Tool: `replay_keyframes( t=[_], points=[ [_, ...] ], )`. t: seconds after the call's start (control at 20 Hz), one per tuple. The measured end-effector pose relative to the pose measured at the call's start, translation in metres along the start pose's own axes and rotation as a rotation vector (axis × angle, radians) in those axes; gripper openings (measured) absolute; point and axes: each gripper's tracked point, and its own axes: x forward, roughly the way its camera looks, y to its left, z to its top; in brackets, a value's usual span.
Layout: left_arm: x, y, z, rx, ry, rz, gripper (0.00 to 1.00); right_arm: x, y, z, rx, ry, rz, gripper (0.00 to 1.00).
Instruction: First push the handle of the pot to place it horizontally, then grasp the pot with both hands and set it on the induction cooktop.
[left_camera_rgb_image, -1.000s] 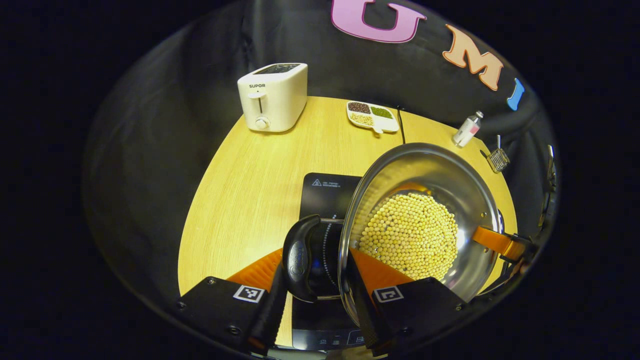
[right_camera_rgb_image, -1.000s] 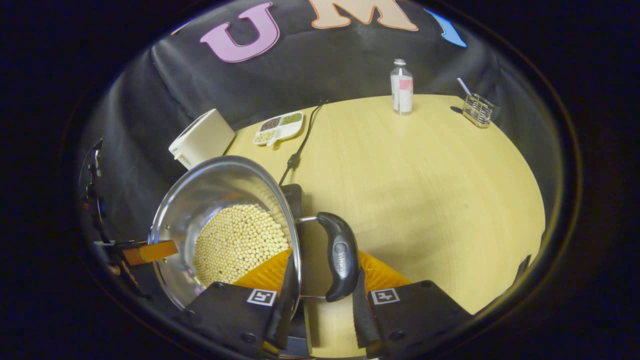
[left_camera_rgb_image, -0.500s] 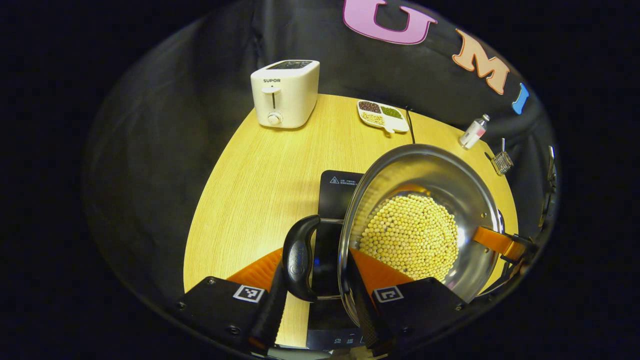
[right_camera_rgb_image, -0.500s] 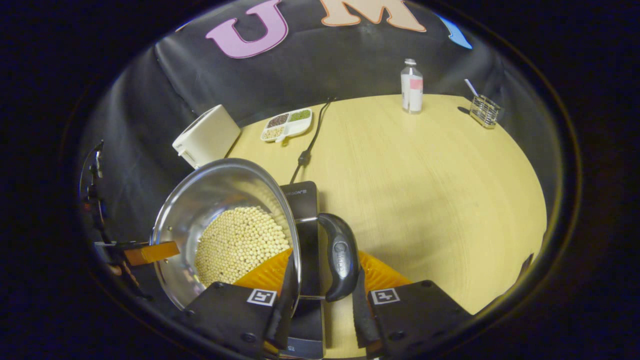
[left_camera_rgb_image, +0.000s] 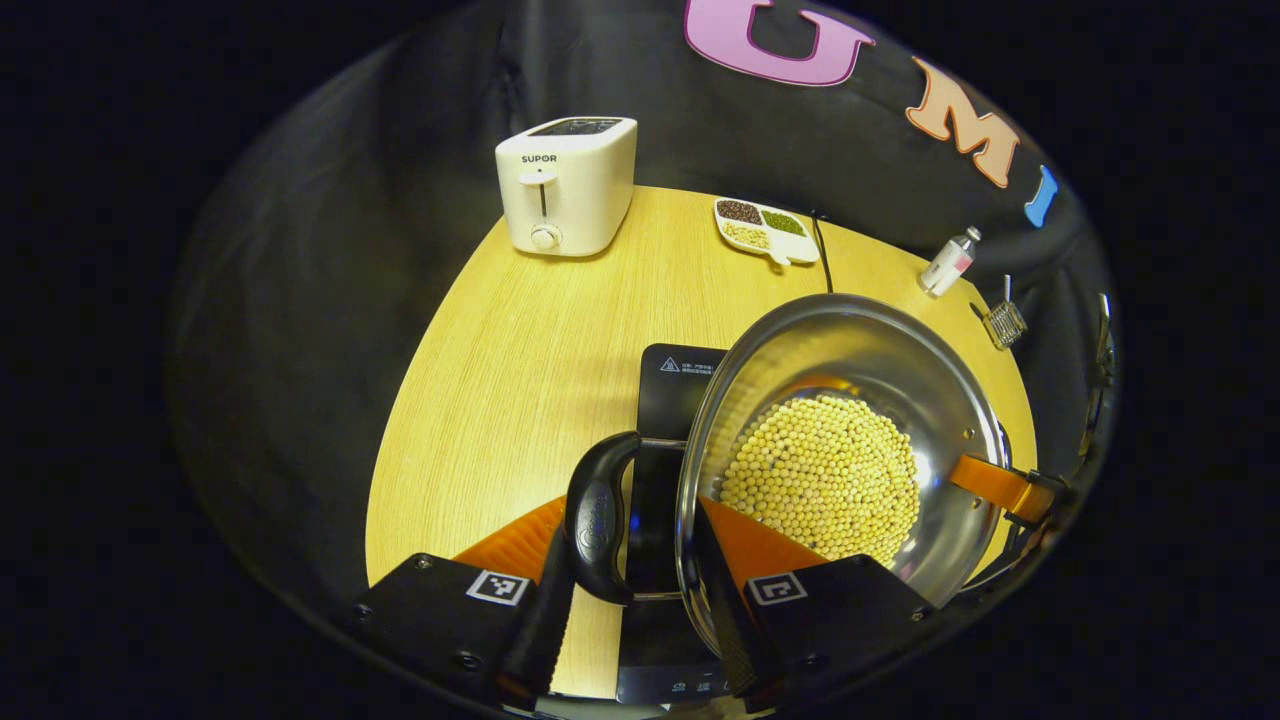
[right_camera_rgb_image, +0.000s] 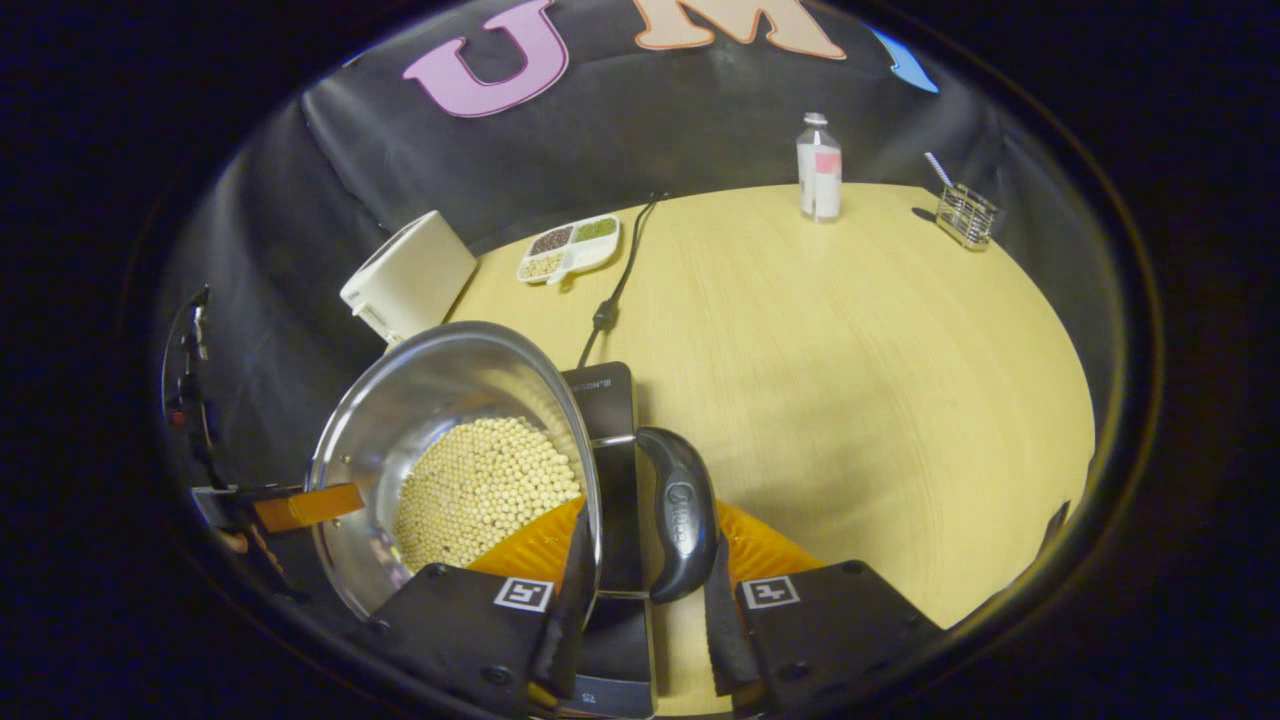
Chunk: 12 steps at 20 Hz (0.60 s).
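Two grippers carry my shiny steel pot of pale yellow beans (left_camera_rgb_image: 830, 440) over the black induction cooktop (left_camera_rgb_image: 668, 385) (whether its base touches the glass, I cannot tell). My left gripper (left_camera_rgb_image: 630, 585) clamps one black loop handle (left_camera_rgb_image: 598, 515) and the pot wall; my right gripper (right_camera_rgb_image: 640, 590) clamps the opposite black handle (right_camera_rgb_image: 680, 512). Beyond, on the light wooden table (right_camera_rgb_image: 850, 340), I see a white toaster (left_camera_rgb_image: 565, 185), a divided white dish of grains (left_camera_rgb_image: 765, 230) and a small clear bottle (right_camera_rgb_image: 818, 168).

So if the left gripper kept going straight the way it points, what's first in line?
Nothing new close by: the left gripper is shut on the round steel pot's black side handle. Beyond that lie the black induction cooktop and wooden table; depth is unclear.
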Motion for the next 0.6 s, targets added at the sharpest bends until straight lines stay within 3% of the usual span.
replay_keyframes(
  t=[0.4, 0.45, 0.5, 0.55, 0.6],
  points=[
    [0.0020, 0.0002, 0.0001, 0.012, 0.003, -0.007, 0.66, 0.0000, 0.0003, 0.0004, 0.007, 0.001, -0.002, 0.54],
    [0.0019, 0.0003, 0.0001, 0.013, 0.006, -0.007, 0.66, 0.0001, 0.0004, 0.0002, 0.009, 0.002, -0.003, 0.49],
    [0.0021, 0.0007, -0.0003, 0.014, 0.006, -0.005, 0.68, 0.0002, -0.0003, -0.0001, 0.011, 0.002, -0.003, 0.54],
    [0.0028, 0.0007, -0.0007, 0.017, 0.009, -0.002, 0.67, 0.0002, -0.0006, 0.0005, 0.014, 0.001, -0.002, 0.49],
    [0.0020, 0.0009, -0.0006, 0.018, 0.009, 0.002, 0.70, -0.0012, -0.0009, 0.0010, 0.018, 0.000, -0.002, 0.54]
  ],
)
